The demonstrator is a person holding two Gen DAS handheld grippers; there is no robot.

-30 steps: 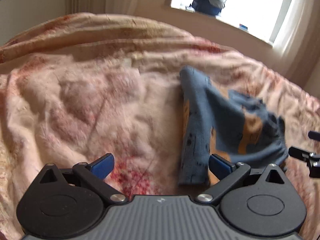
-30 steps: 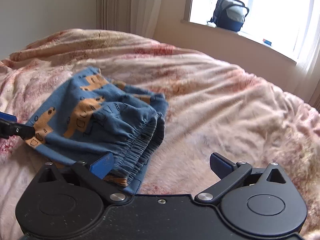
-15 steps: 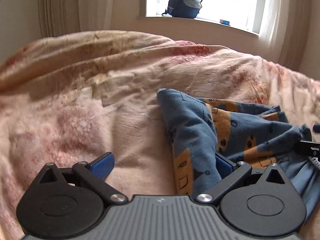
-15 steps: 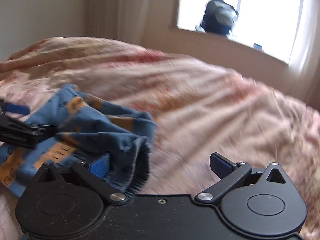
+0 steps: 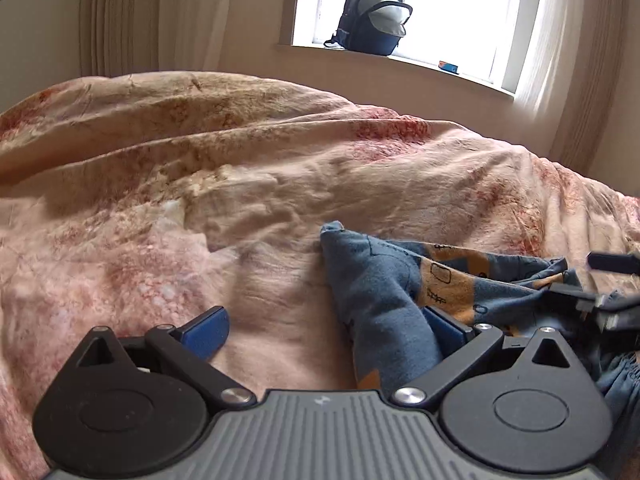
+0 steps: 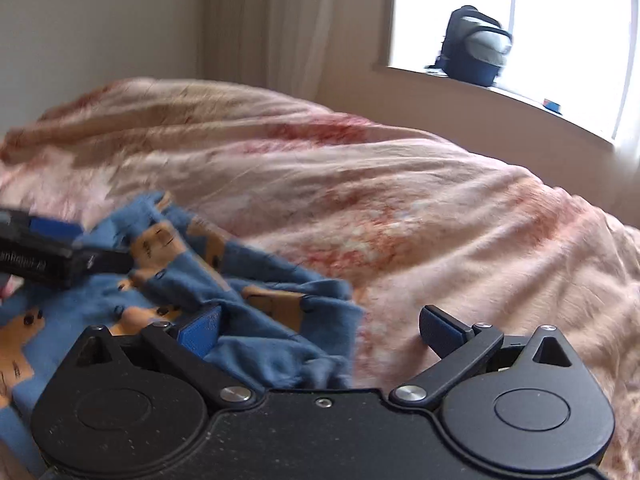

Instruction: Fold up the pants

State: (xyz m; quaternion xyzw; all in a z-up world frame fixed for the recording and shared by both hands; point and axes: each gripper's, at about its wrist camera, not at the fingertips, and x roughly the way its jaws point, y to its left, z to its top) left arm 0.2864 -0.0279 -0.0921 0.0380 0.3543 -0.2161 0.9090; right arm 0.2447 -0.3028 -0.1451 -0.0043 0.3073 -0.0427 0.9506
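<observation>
Blue patterned pants (image 5: 384, 300) bunched between both grippers, left gripper (image 5: 324, 324) and right gripper (image 6: 320, 328) spread wide, gripping nothing

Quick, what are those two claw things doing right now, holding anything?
Left gripper: jaws open, holding nothing; the blue pants lie against one finger.
Right gripper: jaws open, nothing clamped; pants bunched at one finger.

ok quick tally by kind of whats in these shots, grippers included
grippers: 2, left gripper and right gripper, both open
pants: 1
blanket: 1
backpack: 1
small blue item on the sill: 1
total: 6
</observation>
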